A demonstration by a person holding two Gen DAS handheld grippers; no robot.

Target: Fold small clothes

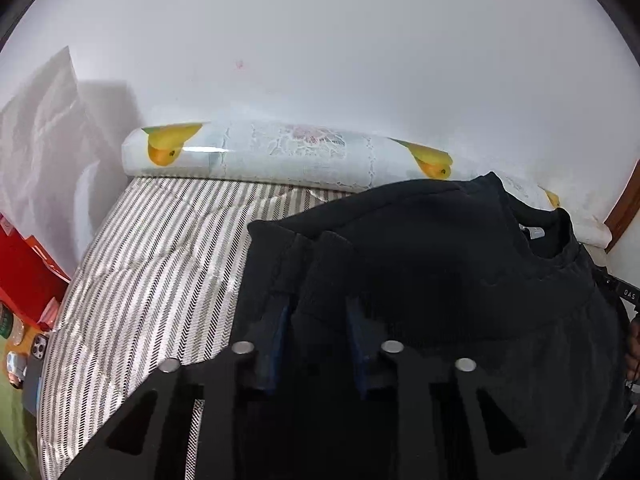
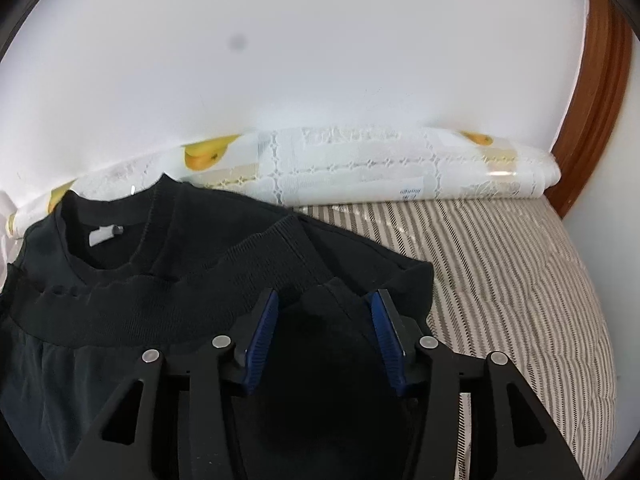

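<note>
A black sweater (image 1: 440, 264) lies on the striped bed (image 1: 160, 264), its ribbed hem folded up toward the round collar (image 2: 108, 236), where a white label shows. My left gripper (image 1: 320, 304) stands open over the sweater's left edge, blue pads either side of a bunched fold of cloth. My right gripper (image 2: 324, 308) stands open over the sweater's (image 2: 200, 304) right edge, blue pads (image 2: 262, 340) apart with dark cloth between them. Whether either pad touches the cloth is unclear.
A rolled white lace cloth with yellow fruit prints (image 1: 288, 152) lies along the white wall at the bed's far edge. A red box (image 1: 28, 276) and a phone (image 1: 40, 346) sit left of the bed. A brown wooden frame (image 2: 592, 120) stands at the right.
</note>
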